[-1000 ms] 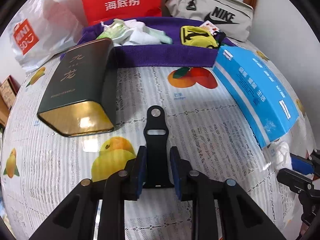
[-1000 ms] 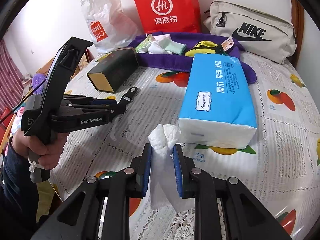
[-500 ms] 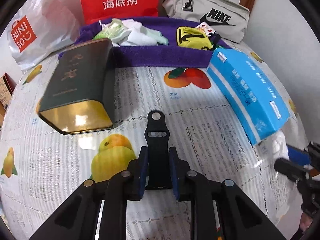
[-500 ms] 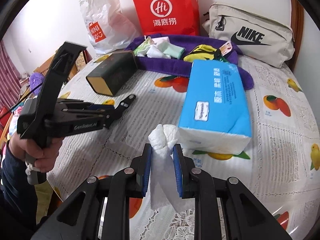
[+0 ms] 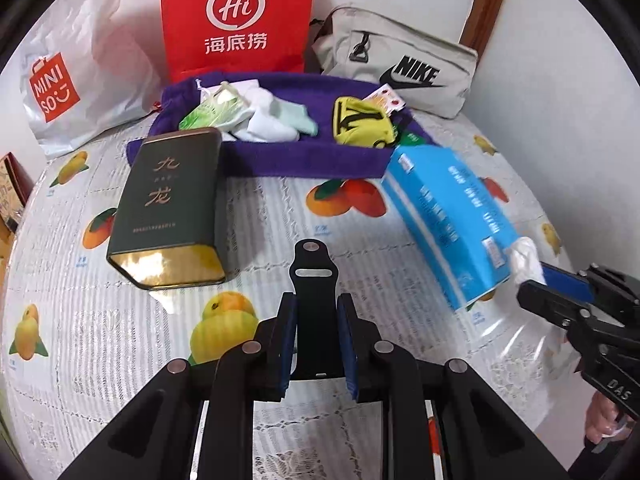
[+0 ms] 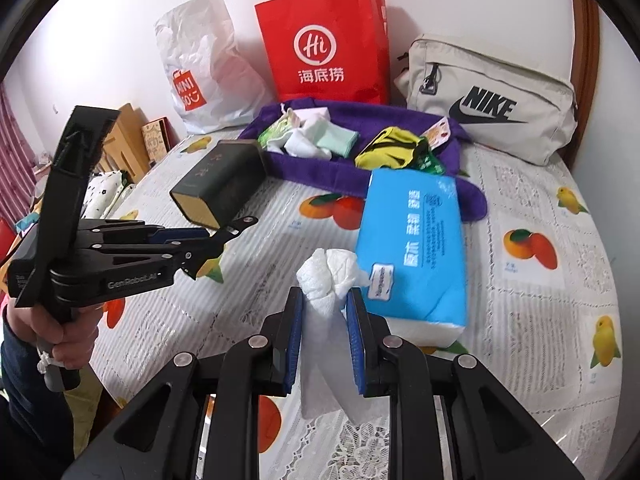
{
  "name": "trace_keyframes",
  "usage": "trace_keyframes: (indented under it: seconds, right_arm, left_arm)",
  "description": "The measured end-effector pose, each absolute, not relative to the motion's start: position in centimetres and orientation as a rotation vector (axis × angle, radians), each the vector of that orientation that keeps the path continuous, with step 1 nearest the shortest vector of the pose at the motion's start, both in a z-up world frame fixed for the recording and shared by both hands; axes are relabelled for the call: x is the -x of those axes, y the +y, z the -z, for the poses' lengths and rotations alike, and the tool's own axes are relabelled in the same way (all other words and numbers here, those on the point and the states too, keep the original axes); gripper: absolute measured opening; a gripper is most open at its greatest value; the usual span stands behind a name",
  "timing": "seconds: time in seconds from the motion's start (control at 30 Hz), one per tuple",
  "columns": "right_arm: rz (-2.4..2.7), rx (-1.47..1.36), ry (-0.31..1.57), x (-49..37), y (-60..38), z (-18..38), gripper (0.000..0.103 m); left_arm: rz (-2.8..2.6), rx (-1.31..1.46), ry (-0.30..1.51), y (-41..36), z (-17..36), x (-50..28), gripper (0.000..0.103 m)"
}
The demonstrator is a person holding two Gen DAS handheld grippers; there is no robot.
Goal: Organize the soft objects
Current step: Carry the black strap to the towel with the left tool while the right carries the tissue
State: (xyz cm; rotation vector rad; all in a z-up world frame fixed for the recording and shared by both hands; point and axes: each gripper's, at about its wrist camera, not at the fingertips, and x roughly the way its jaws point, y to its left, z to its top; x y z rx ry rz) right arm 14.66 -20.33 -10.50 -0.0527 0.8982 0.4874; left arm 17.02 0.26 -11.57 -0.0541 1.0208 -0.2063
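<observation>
While left gripper [image 5: 314, 344] clamps black strap [image 5: 312, 280], right gripper [image 6: 325, 340] pinches white tissue [image 6: 326, 276]; blue tissue pack [image 6: 416, 248] just right of it.

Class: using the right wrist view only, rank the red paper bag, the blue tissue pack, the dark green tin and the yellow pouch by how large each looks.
1. Red paper bag and blue tissue pack: too alike; the pack lies nearer.
2. Dark green tin.
3. Yellow pouch.
</observation>
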Motion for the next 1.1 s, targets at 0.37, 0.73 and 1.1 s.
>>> trace_keyframes:
  seconds: [0.37, 0.73, 1.1]
  right_arm:
    - [-0.469, 0.051, 0.881, -17.2, -20.2, 8.7, 0.022]
    - [-0.451, 0.061, 0.848, -22.3, -19.7, 6.9, 0.022]
    - [-0.406, 0.057, 0.849, -29.0, -19.4, 7.1, 0.022]
  left_arm:
    - [0.202, 0.051, 0.956, 1.0, 8.5, -18.4, 0.020]
    - [0.184, 0.061, 0.924, 2.2, 6.8, -22.7, 0.020]
    - [0.190, 0.065, 0.939, 3.4, 6.9, -28.2, 0.020]
